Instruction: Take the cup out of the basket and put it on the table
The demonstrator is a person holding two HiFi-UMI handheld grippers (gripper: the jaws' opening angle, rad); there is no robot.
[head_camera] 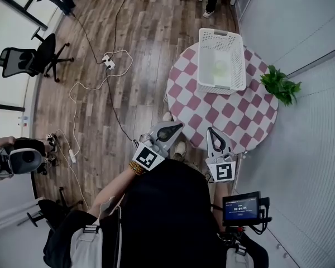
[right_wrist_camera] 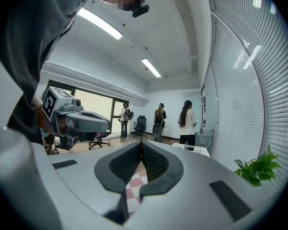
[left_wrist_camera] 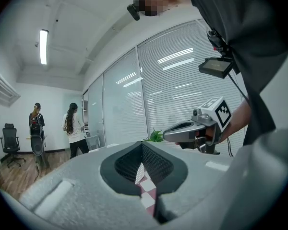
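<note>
Finds the pale green cup (head_camera: 220, 68) down inside the white slatted basket (head_camera: 203, 66), which stands on the far side of a round worktop (head_camera: 234, 116) spread with a pink-and-white chequered cloth. Notes a leafy green plant (head_camera: 282, 85) at the worktop's right rim, close to a wall of white blinds. Takes in a wooden floor (head_camera: 139, 38) to the left, with trailing cables, a white power strip (head_camera: 108, 62) and a black office chair (head_camera: 28, 60); farther off, people standing. Holds the left claw (head_camera: 176, 127) by the worktop's near rim, angled toward the basket, clenched on nothing and well apart from the cup. Holds the right claw (head_camera: 212, 132) near it, over the near edge of the cloth, likewise clenched and empty, pointing toward the basket.
</note>
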